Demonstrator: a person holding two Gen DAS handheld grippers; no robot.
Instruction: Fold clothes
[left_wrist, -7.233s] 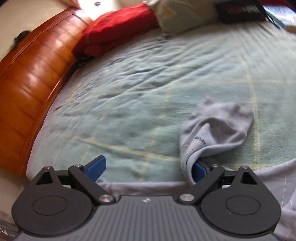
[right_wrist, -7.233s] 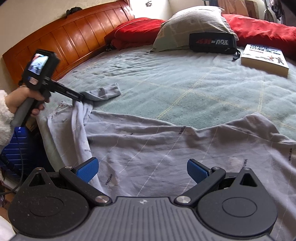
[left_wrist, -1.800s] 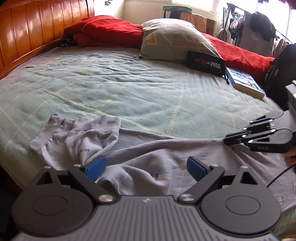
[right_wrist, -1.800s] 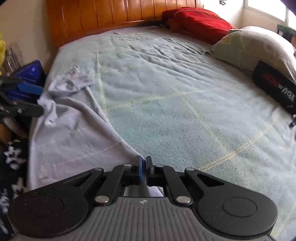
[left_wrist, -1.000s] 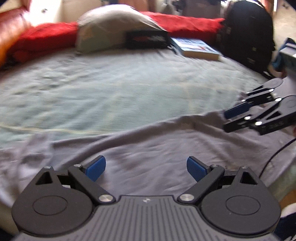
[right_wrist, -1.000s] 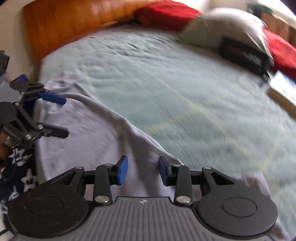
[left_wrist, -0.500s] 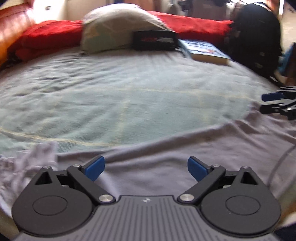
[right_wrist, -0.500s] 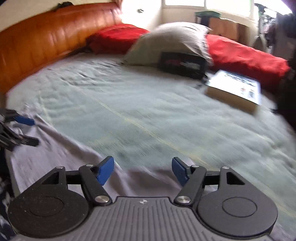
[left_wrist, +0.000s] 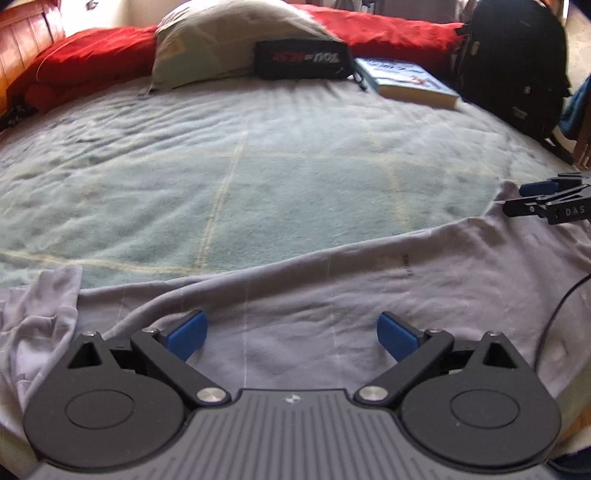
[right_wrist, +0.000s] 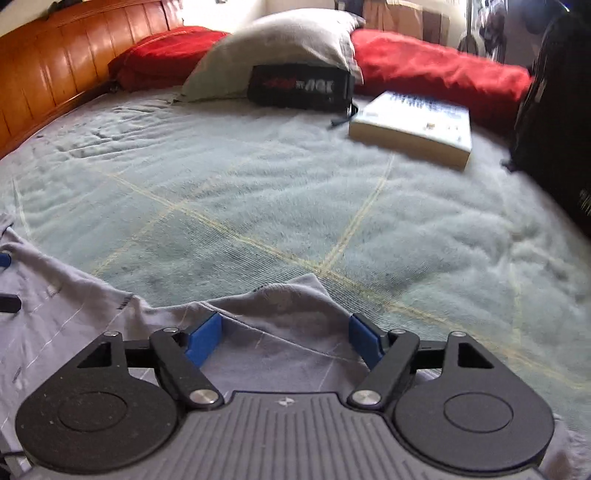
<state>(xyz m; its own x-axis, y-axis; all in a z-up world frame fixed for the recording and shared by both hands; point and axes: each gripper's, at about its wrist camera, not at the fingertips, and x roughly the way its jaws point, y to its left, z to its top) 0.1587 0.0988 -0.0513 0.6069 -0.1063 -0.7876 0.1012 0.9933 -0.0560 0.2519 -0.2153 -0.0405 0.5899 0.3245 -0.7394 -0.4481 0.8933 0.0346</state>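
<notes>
Left wrist cam: left tongs (left_wrist: 291, 334) spread wide, nothing gripped, over grey shirt (left_wrist: 332, 295) lying flat along bed (left_wrist: 258, 177) near edge. Right tongs (right_wrist: 285, 334) opening, shirt corner btwn pads, untouched. Pillow (left_wrist: 221, 40), book (left_wrist: 410, 81) beyond.

One garment (left_wrist: 332, 280), one book (left_wrist: 406, 83), two claws (left_wrist: 291, 334)

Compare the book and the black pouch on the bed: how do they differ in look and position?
The book is pale, flat and lies alone on the blanket; the black pouch is dark with red and white lettering and leans against the grey pillow. Both sit at the bed's far side.
</notes>
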